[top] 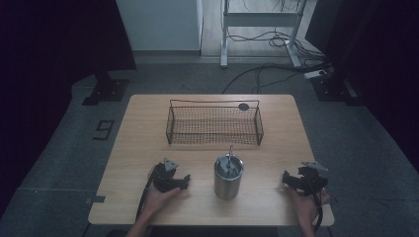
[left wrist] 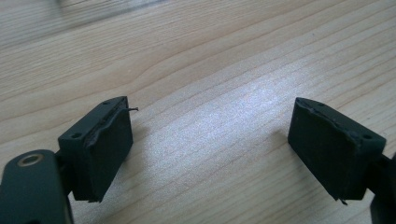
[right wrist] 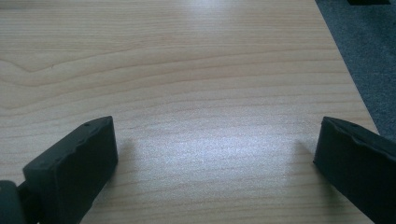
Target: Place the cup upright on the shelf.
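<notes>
- Pale wooden table (top: 148,123) stands on grey carpet in a dim room, dark curtains at both sides; a wire basket (top: 214,124) sits toward its far edge and a steel cup (top: 228,177) with utensils (top: 229,160) standing in it sits near your edge, between your two hands.
- From the high view you get the whole layout; your left gripper (top: 170,178) rests on the table just left of the cup, your right gripper (top: 302,180) well to the cup's right, near the table's right edge.
- Your left gripper view (left wrist: 210,140) gives bare wood grain between the black pads (left wrist: 109,147); jaws spread wide, nothing between them.
- Your right gripper view (right wrist: 215,163) adds what the left lacks: the table's right edge and carpet (right wrist: 369,56) beyond it; jaws likewise released, gripping nothing.
- Open tabletop lies between cup and basket and on both sides of the cup; the right hand has little room before the edge.
- Cup stands apart from both pairs of jaws, closer to the left.
</notes>
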Motion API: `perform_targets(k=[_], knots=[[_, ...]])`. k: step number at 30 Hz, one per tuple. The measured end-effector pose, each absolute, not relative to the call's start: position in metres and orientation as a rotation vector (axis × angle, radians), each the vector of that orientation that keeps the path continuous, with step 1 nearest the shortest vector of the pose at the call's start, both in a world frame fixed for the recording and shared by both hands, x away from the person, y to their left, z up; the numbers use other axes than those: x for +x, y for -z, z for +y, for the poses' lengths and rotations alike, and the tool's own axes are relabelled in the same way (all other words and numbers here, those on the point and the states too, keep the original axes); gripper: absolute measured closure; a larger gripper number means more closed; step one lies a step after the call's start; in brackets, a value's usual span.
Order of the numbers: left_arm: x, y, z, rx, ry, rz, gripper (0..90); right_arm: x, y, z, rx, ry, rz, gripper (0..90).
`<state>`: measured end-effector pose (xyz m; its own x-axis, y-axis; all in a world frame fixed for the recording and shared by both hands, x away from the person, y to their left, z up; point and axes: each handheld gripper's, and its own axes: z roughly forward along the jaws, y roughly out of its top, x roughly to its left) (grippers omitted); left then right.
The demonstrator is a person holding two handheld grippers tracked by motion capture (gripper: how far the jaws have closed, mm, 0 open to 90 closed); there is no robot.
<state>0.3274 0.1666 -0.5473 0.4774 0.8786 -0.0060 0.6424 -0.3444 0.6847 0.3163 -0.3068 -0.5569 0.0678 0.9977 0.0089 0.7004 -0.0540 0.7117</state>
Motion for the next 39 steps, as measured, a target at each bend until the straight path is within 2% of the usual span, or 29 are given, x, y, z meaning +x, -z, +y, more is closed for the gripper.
perform_targets(k=[23, 39], knots=[[0.326, 0.543, 0.169, 2.064, -0.466, 1.25, 14.7, 0.316, 0.557, -0.307, 1.811, -0.716, 1.687, 0.0], [0.299, 0.481, 0.192, 1.85, -0.497, 1.154, 14.6, 0.315, 0.557, -0.307, 1.811, -0.714, 1.688, 0.0]])
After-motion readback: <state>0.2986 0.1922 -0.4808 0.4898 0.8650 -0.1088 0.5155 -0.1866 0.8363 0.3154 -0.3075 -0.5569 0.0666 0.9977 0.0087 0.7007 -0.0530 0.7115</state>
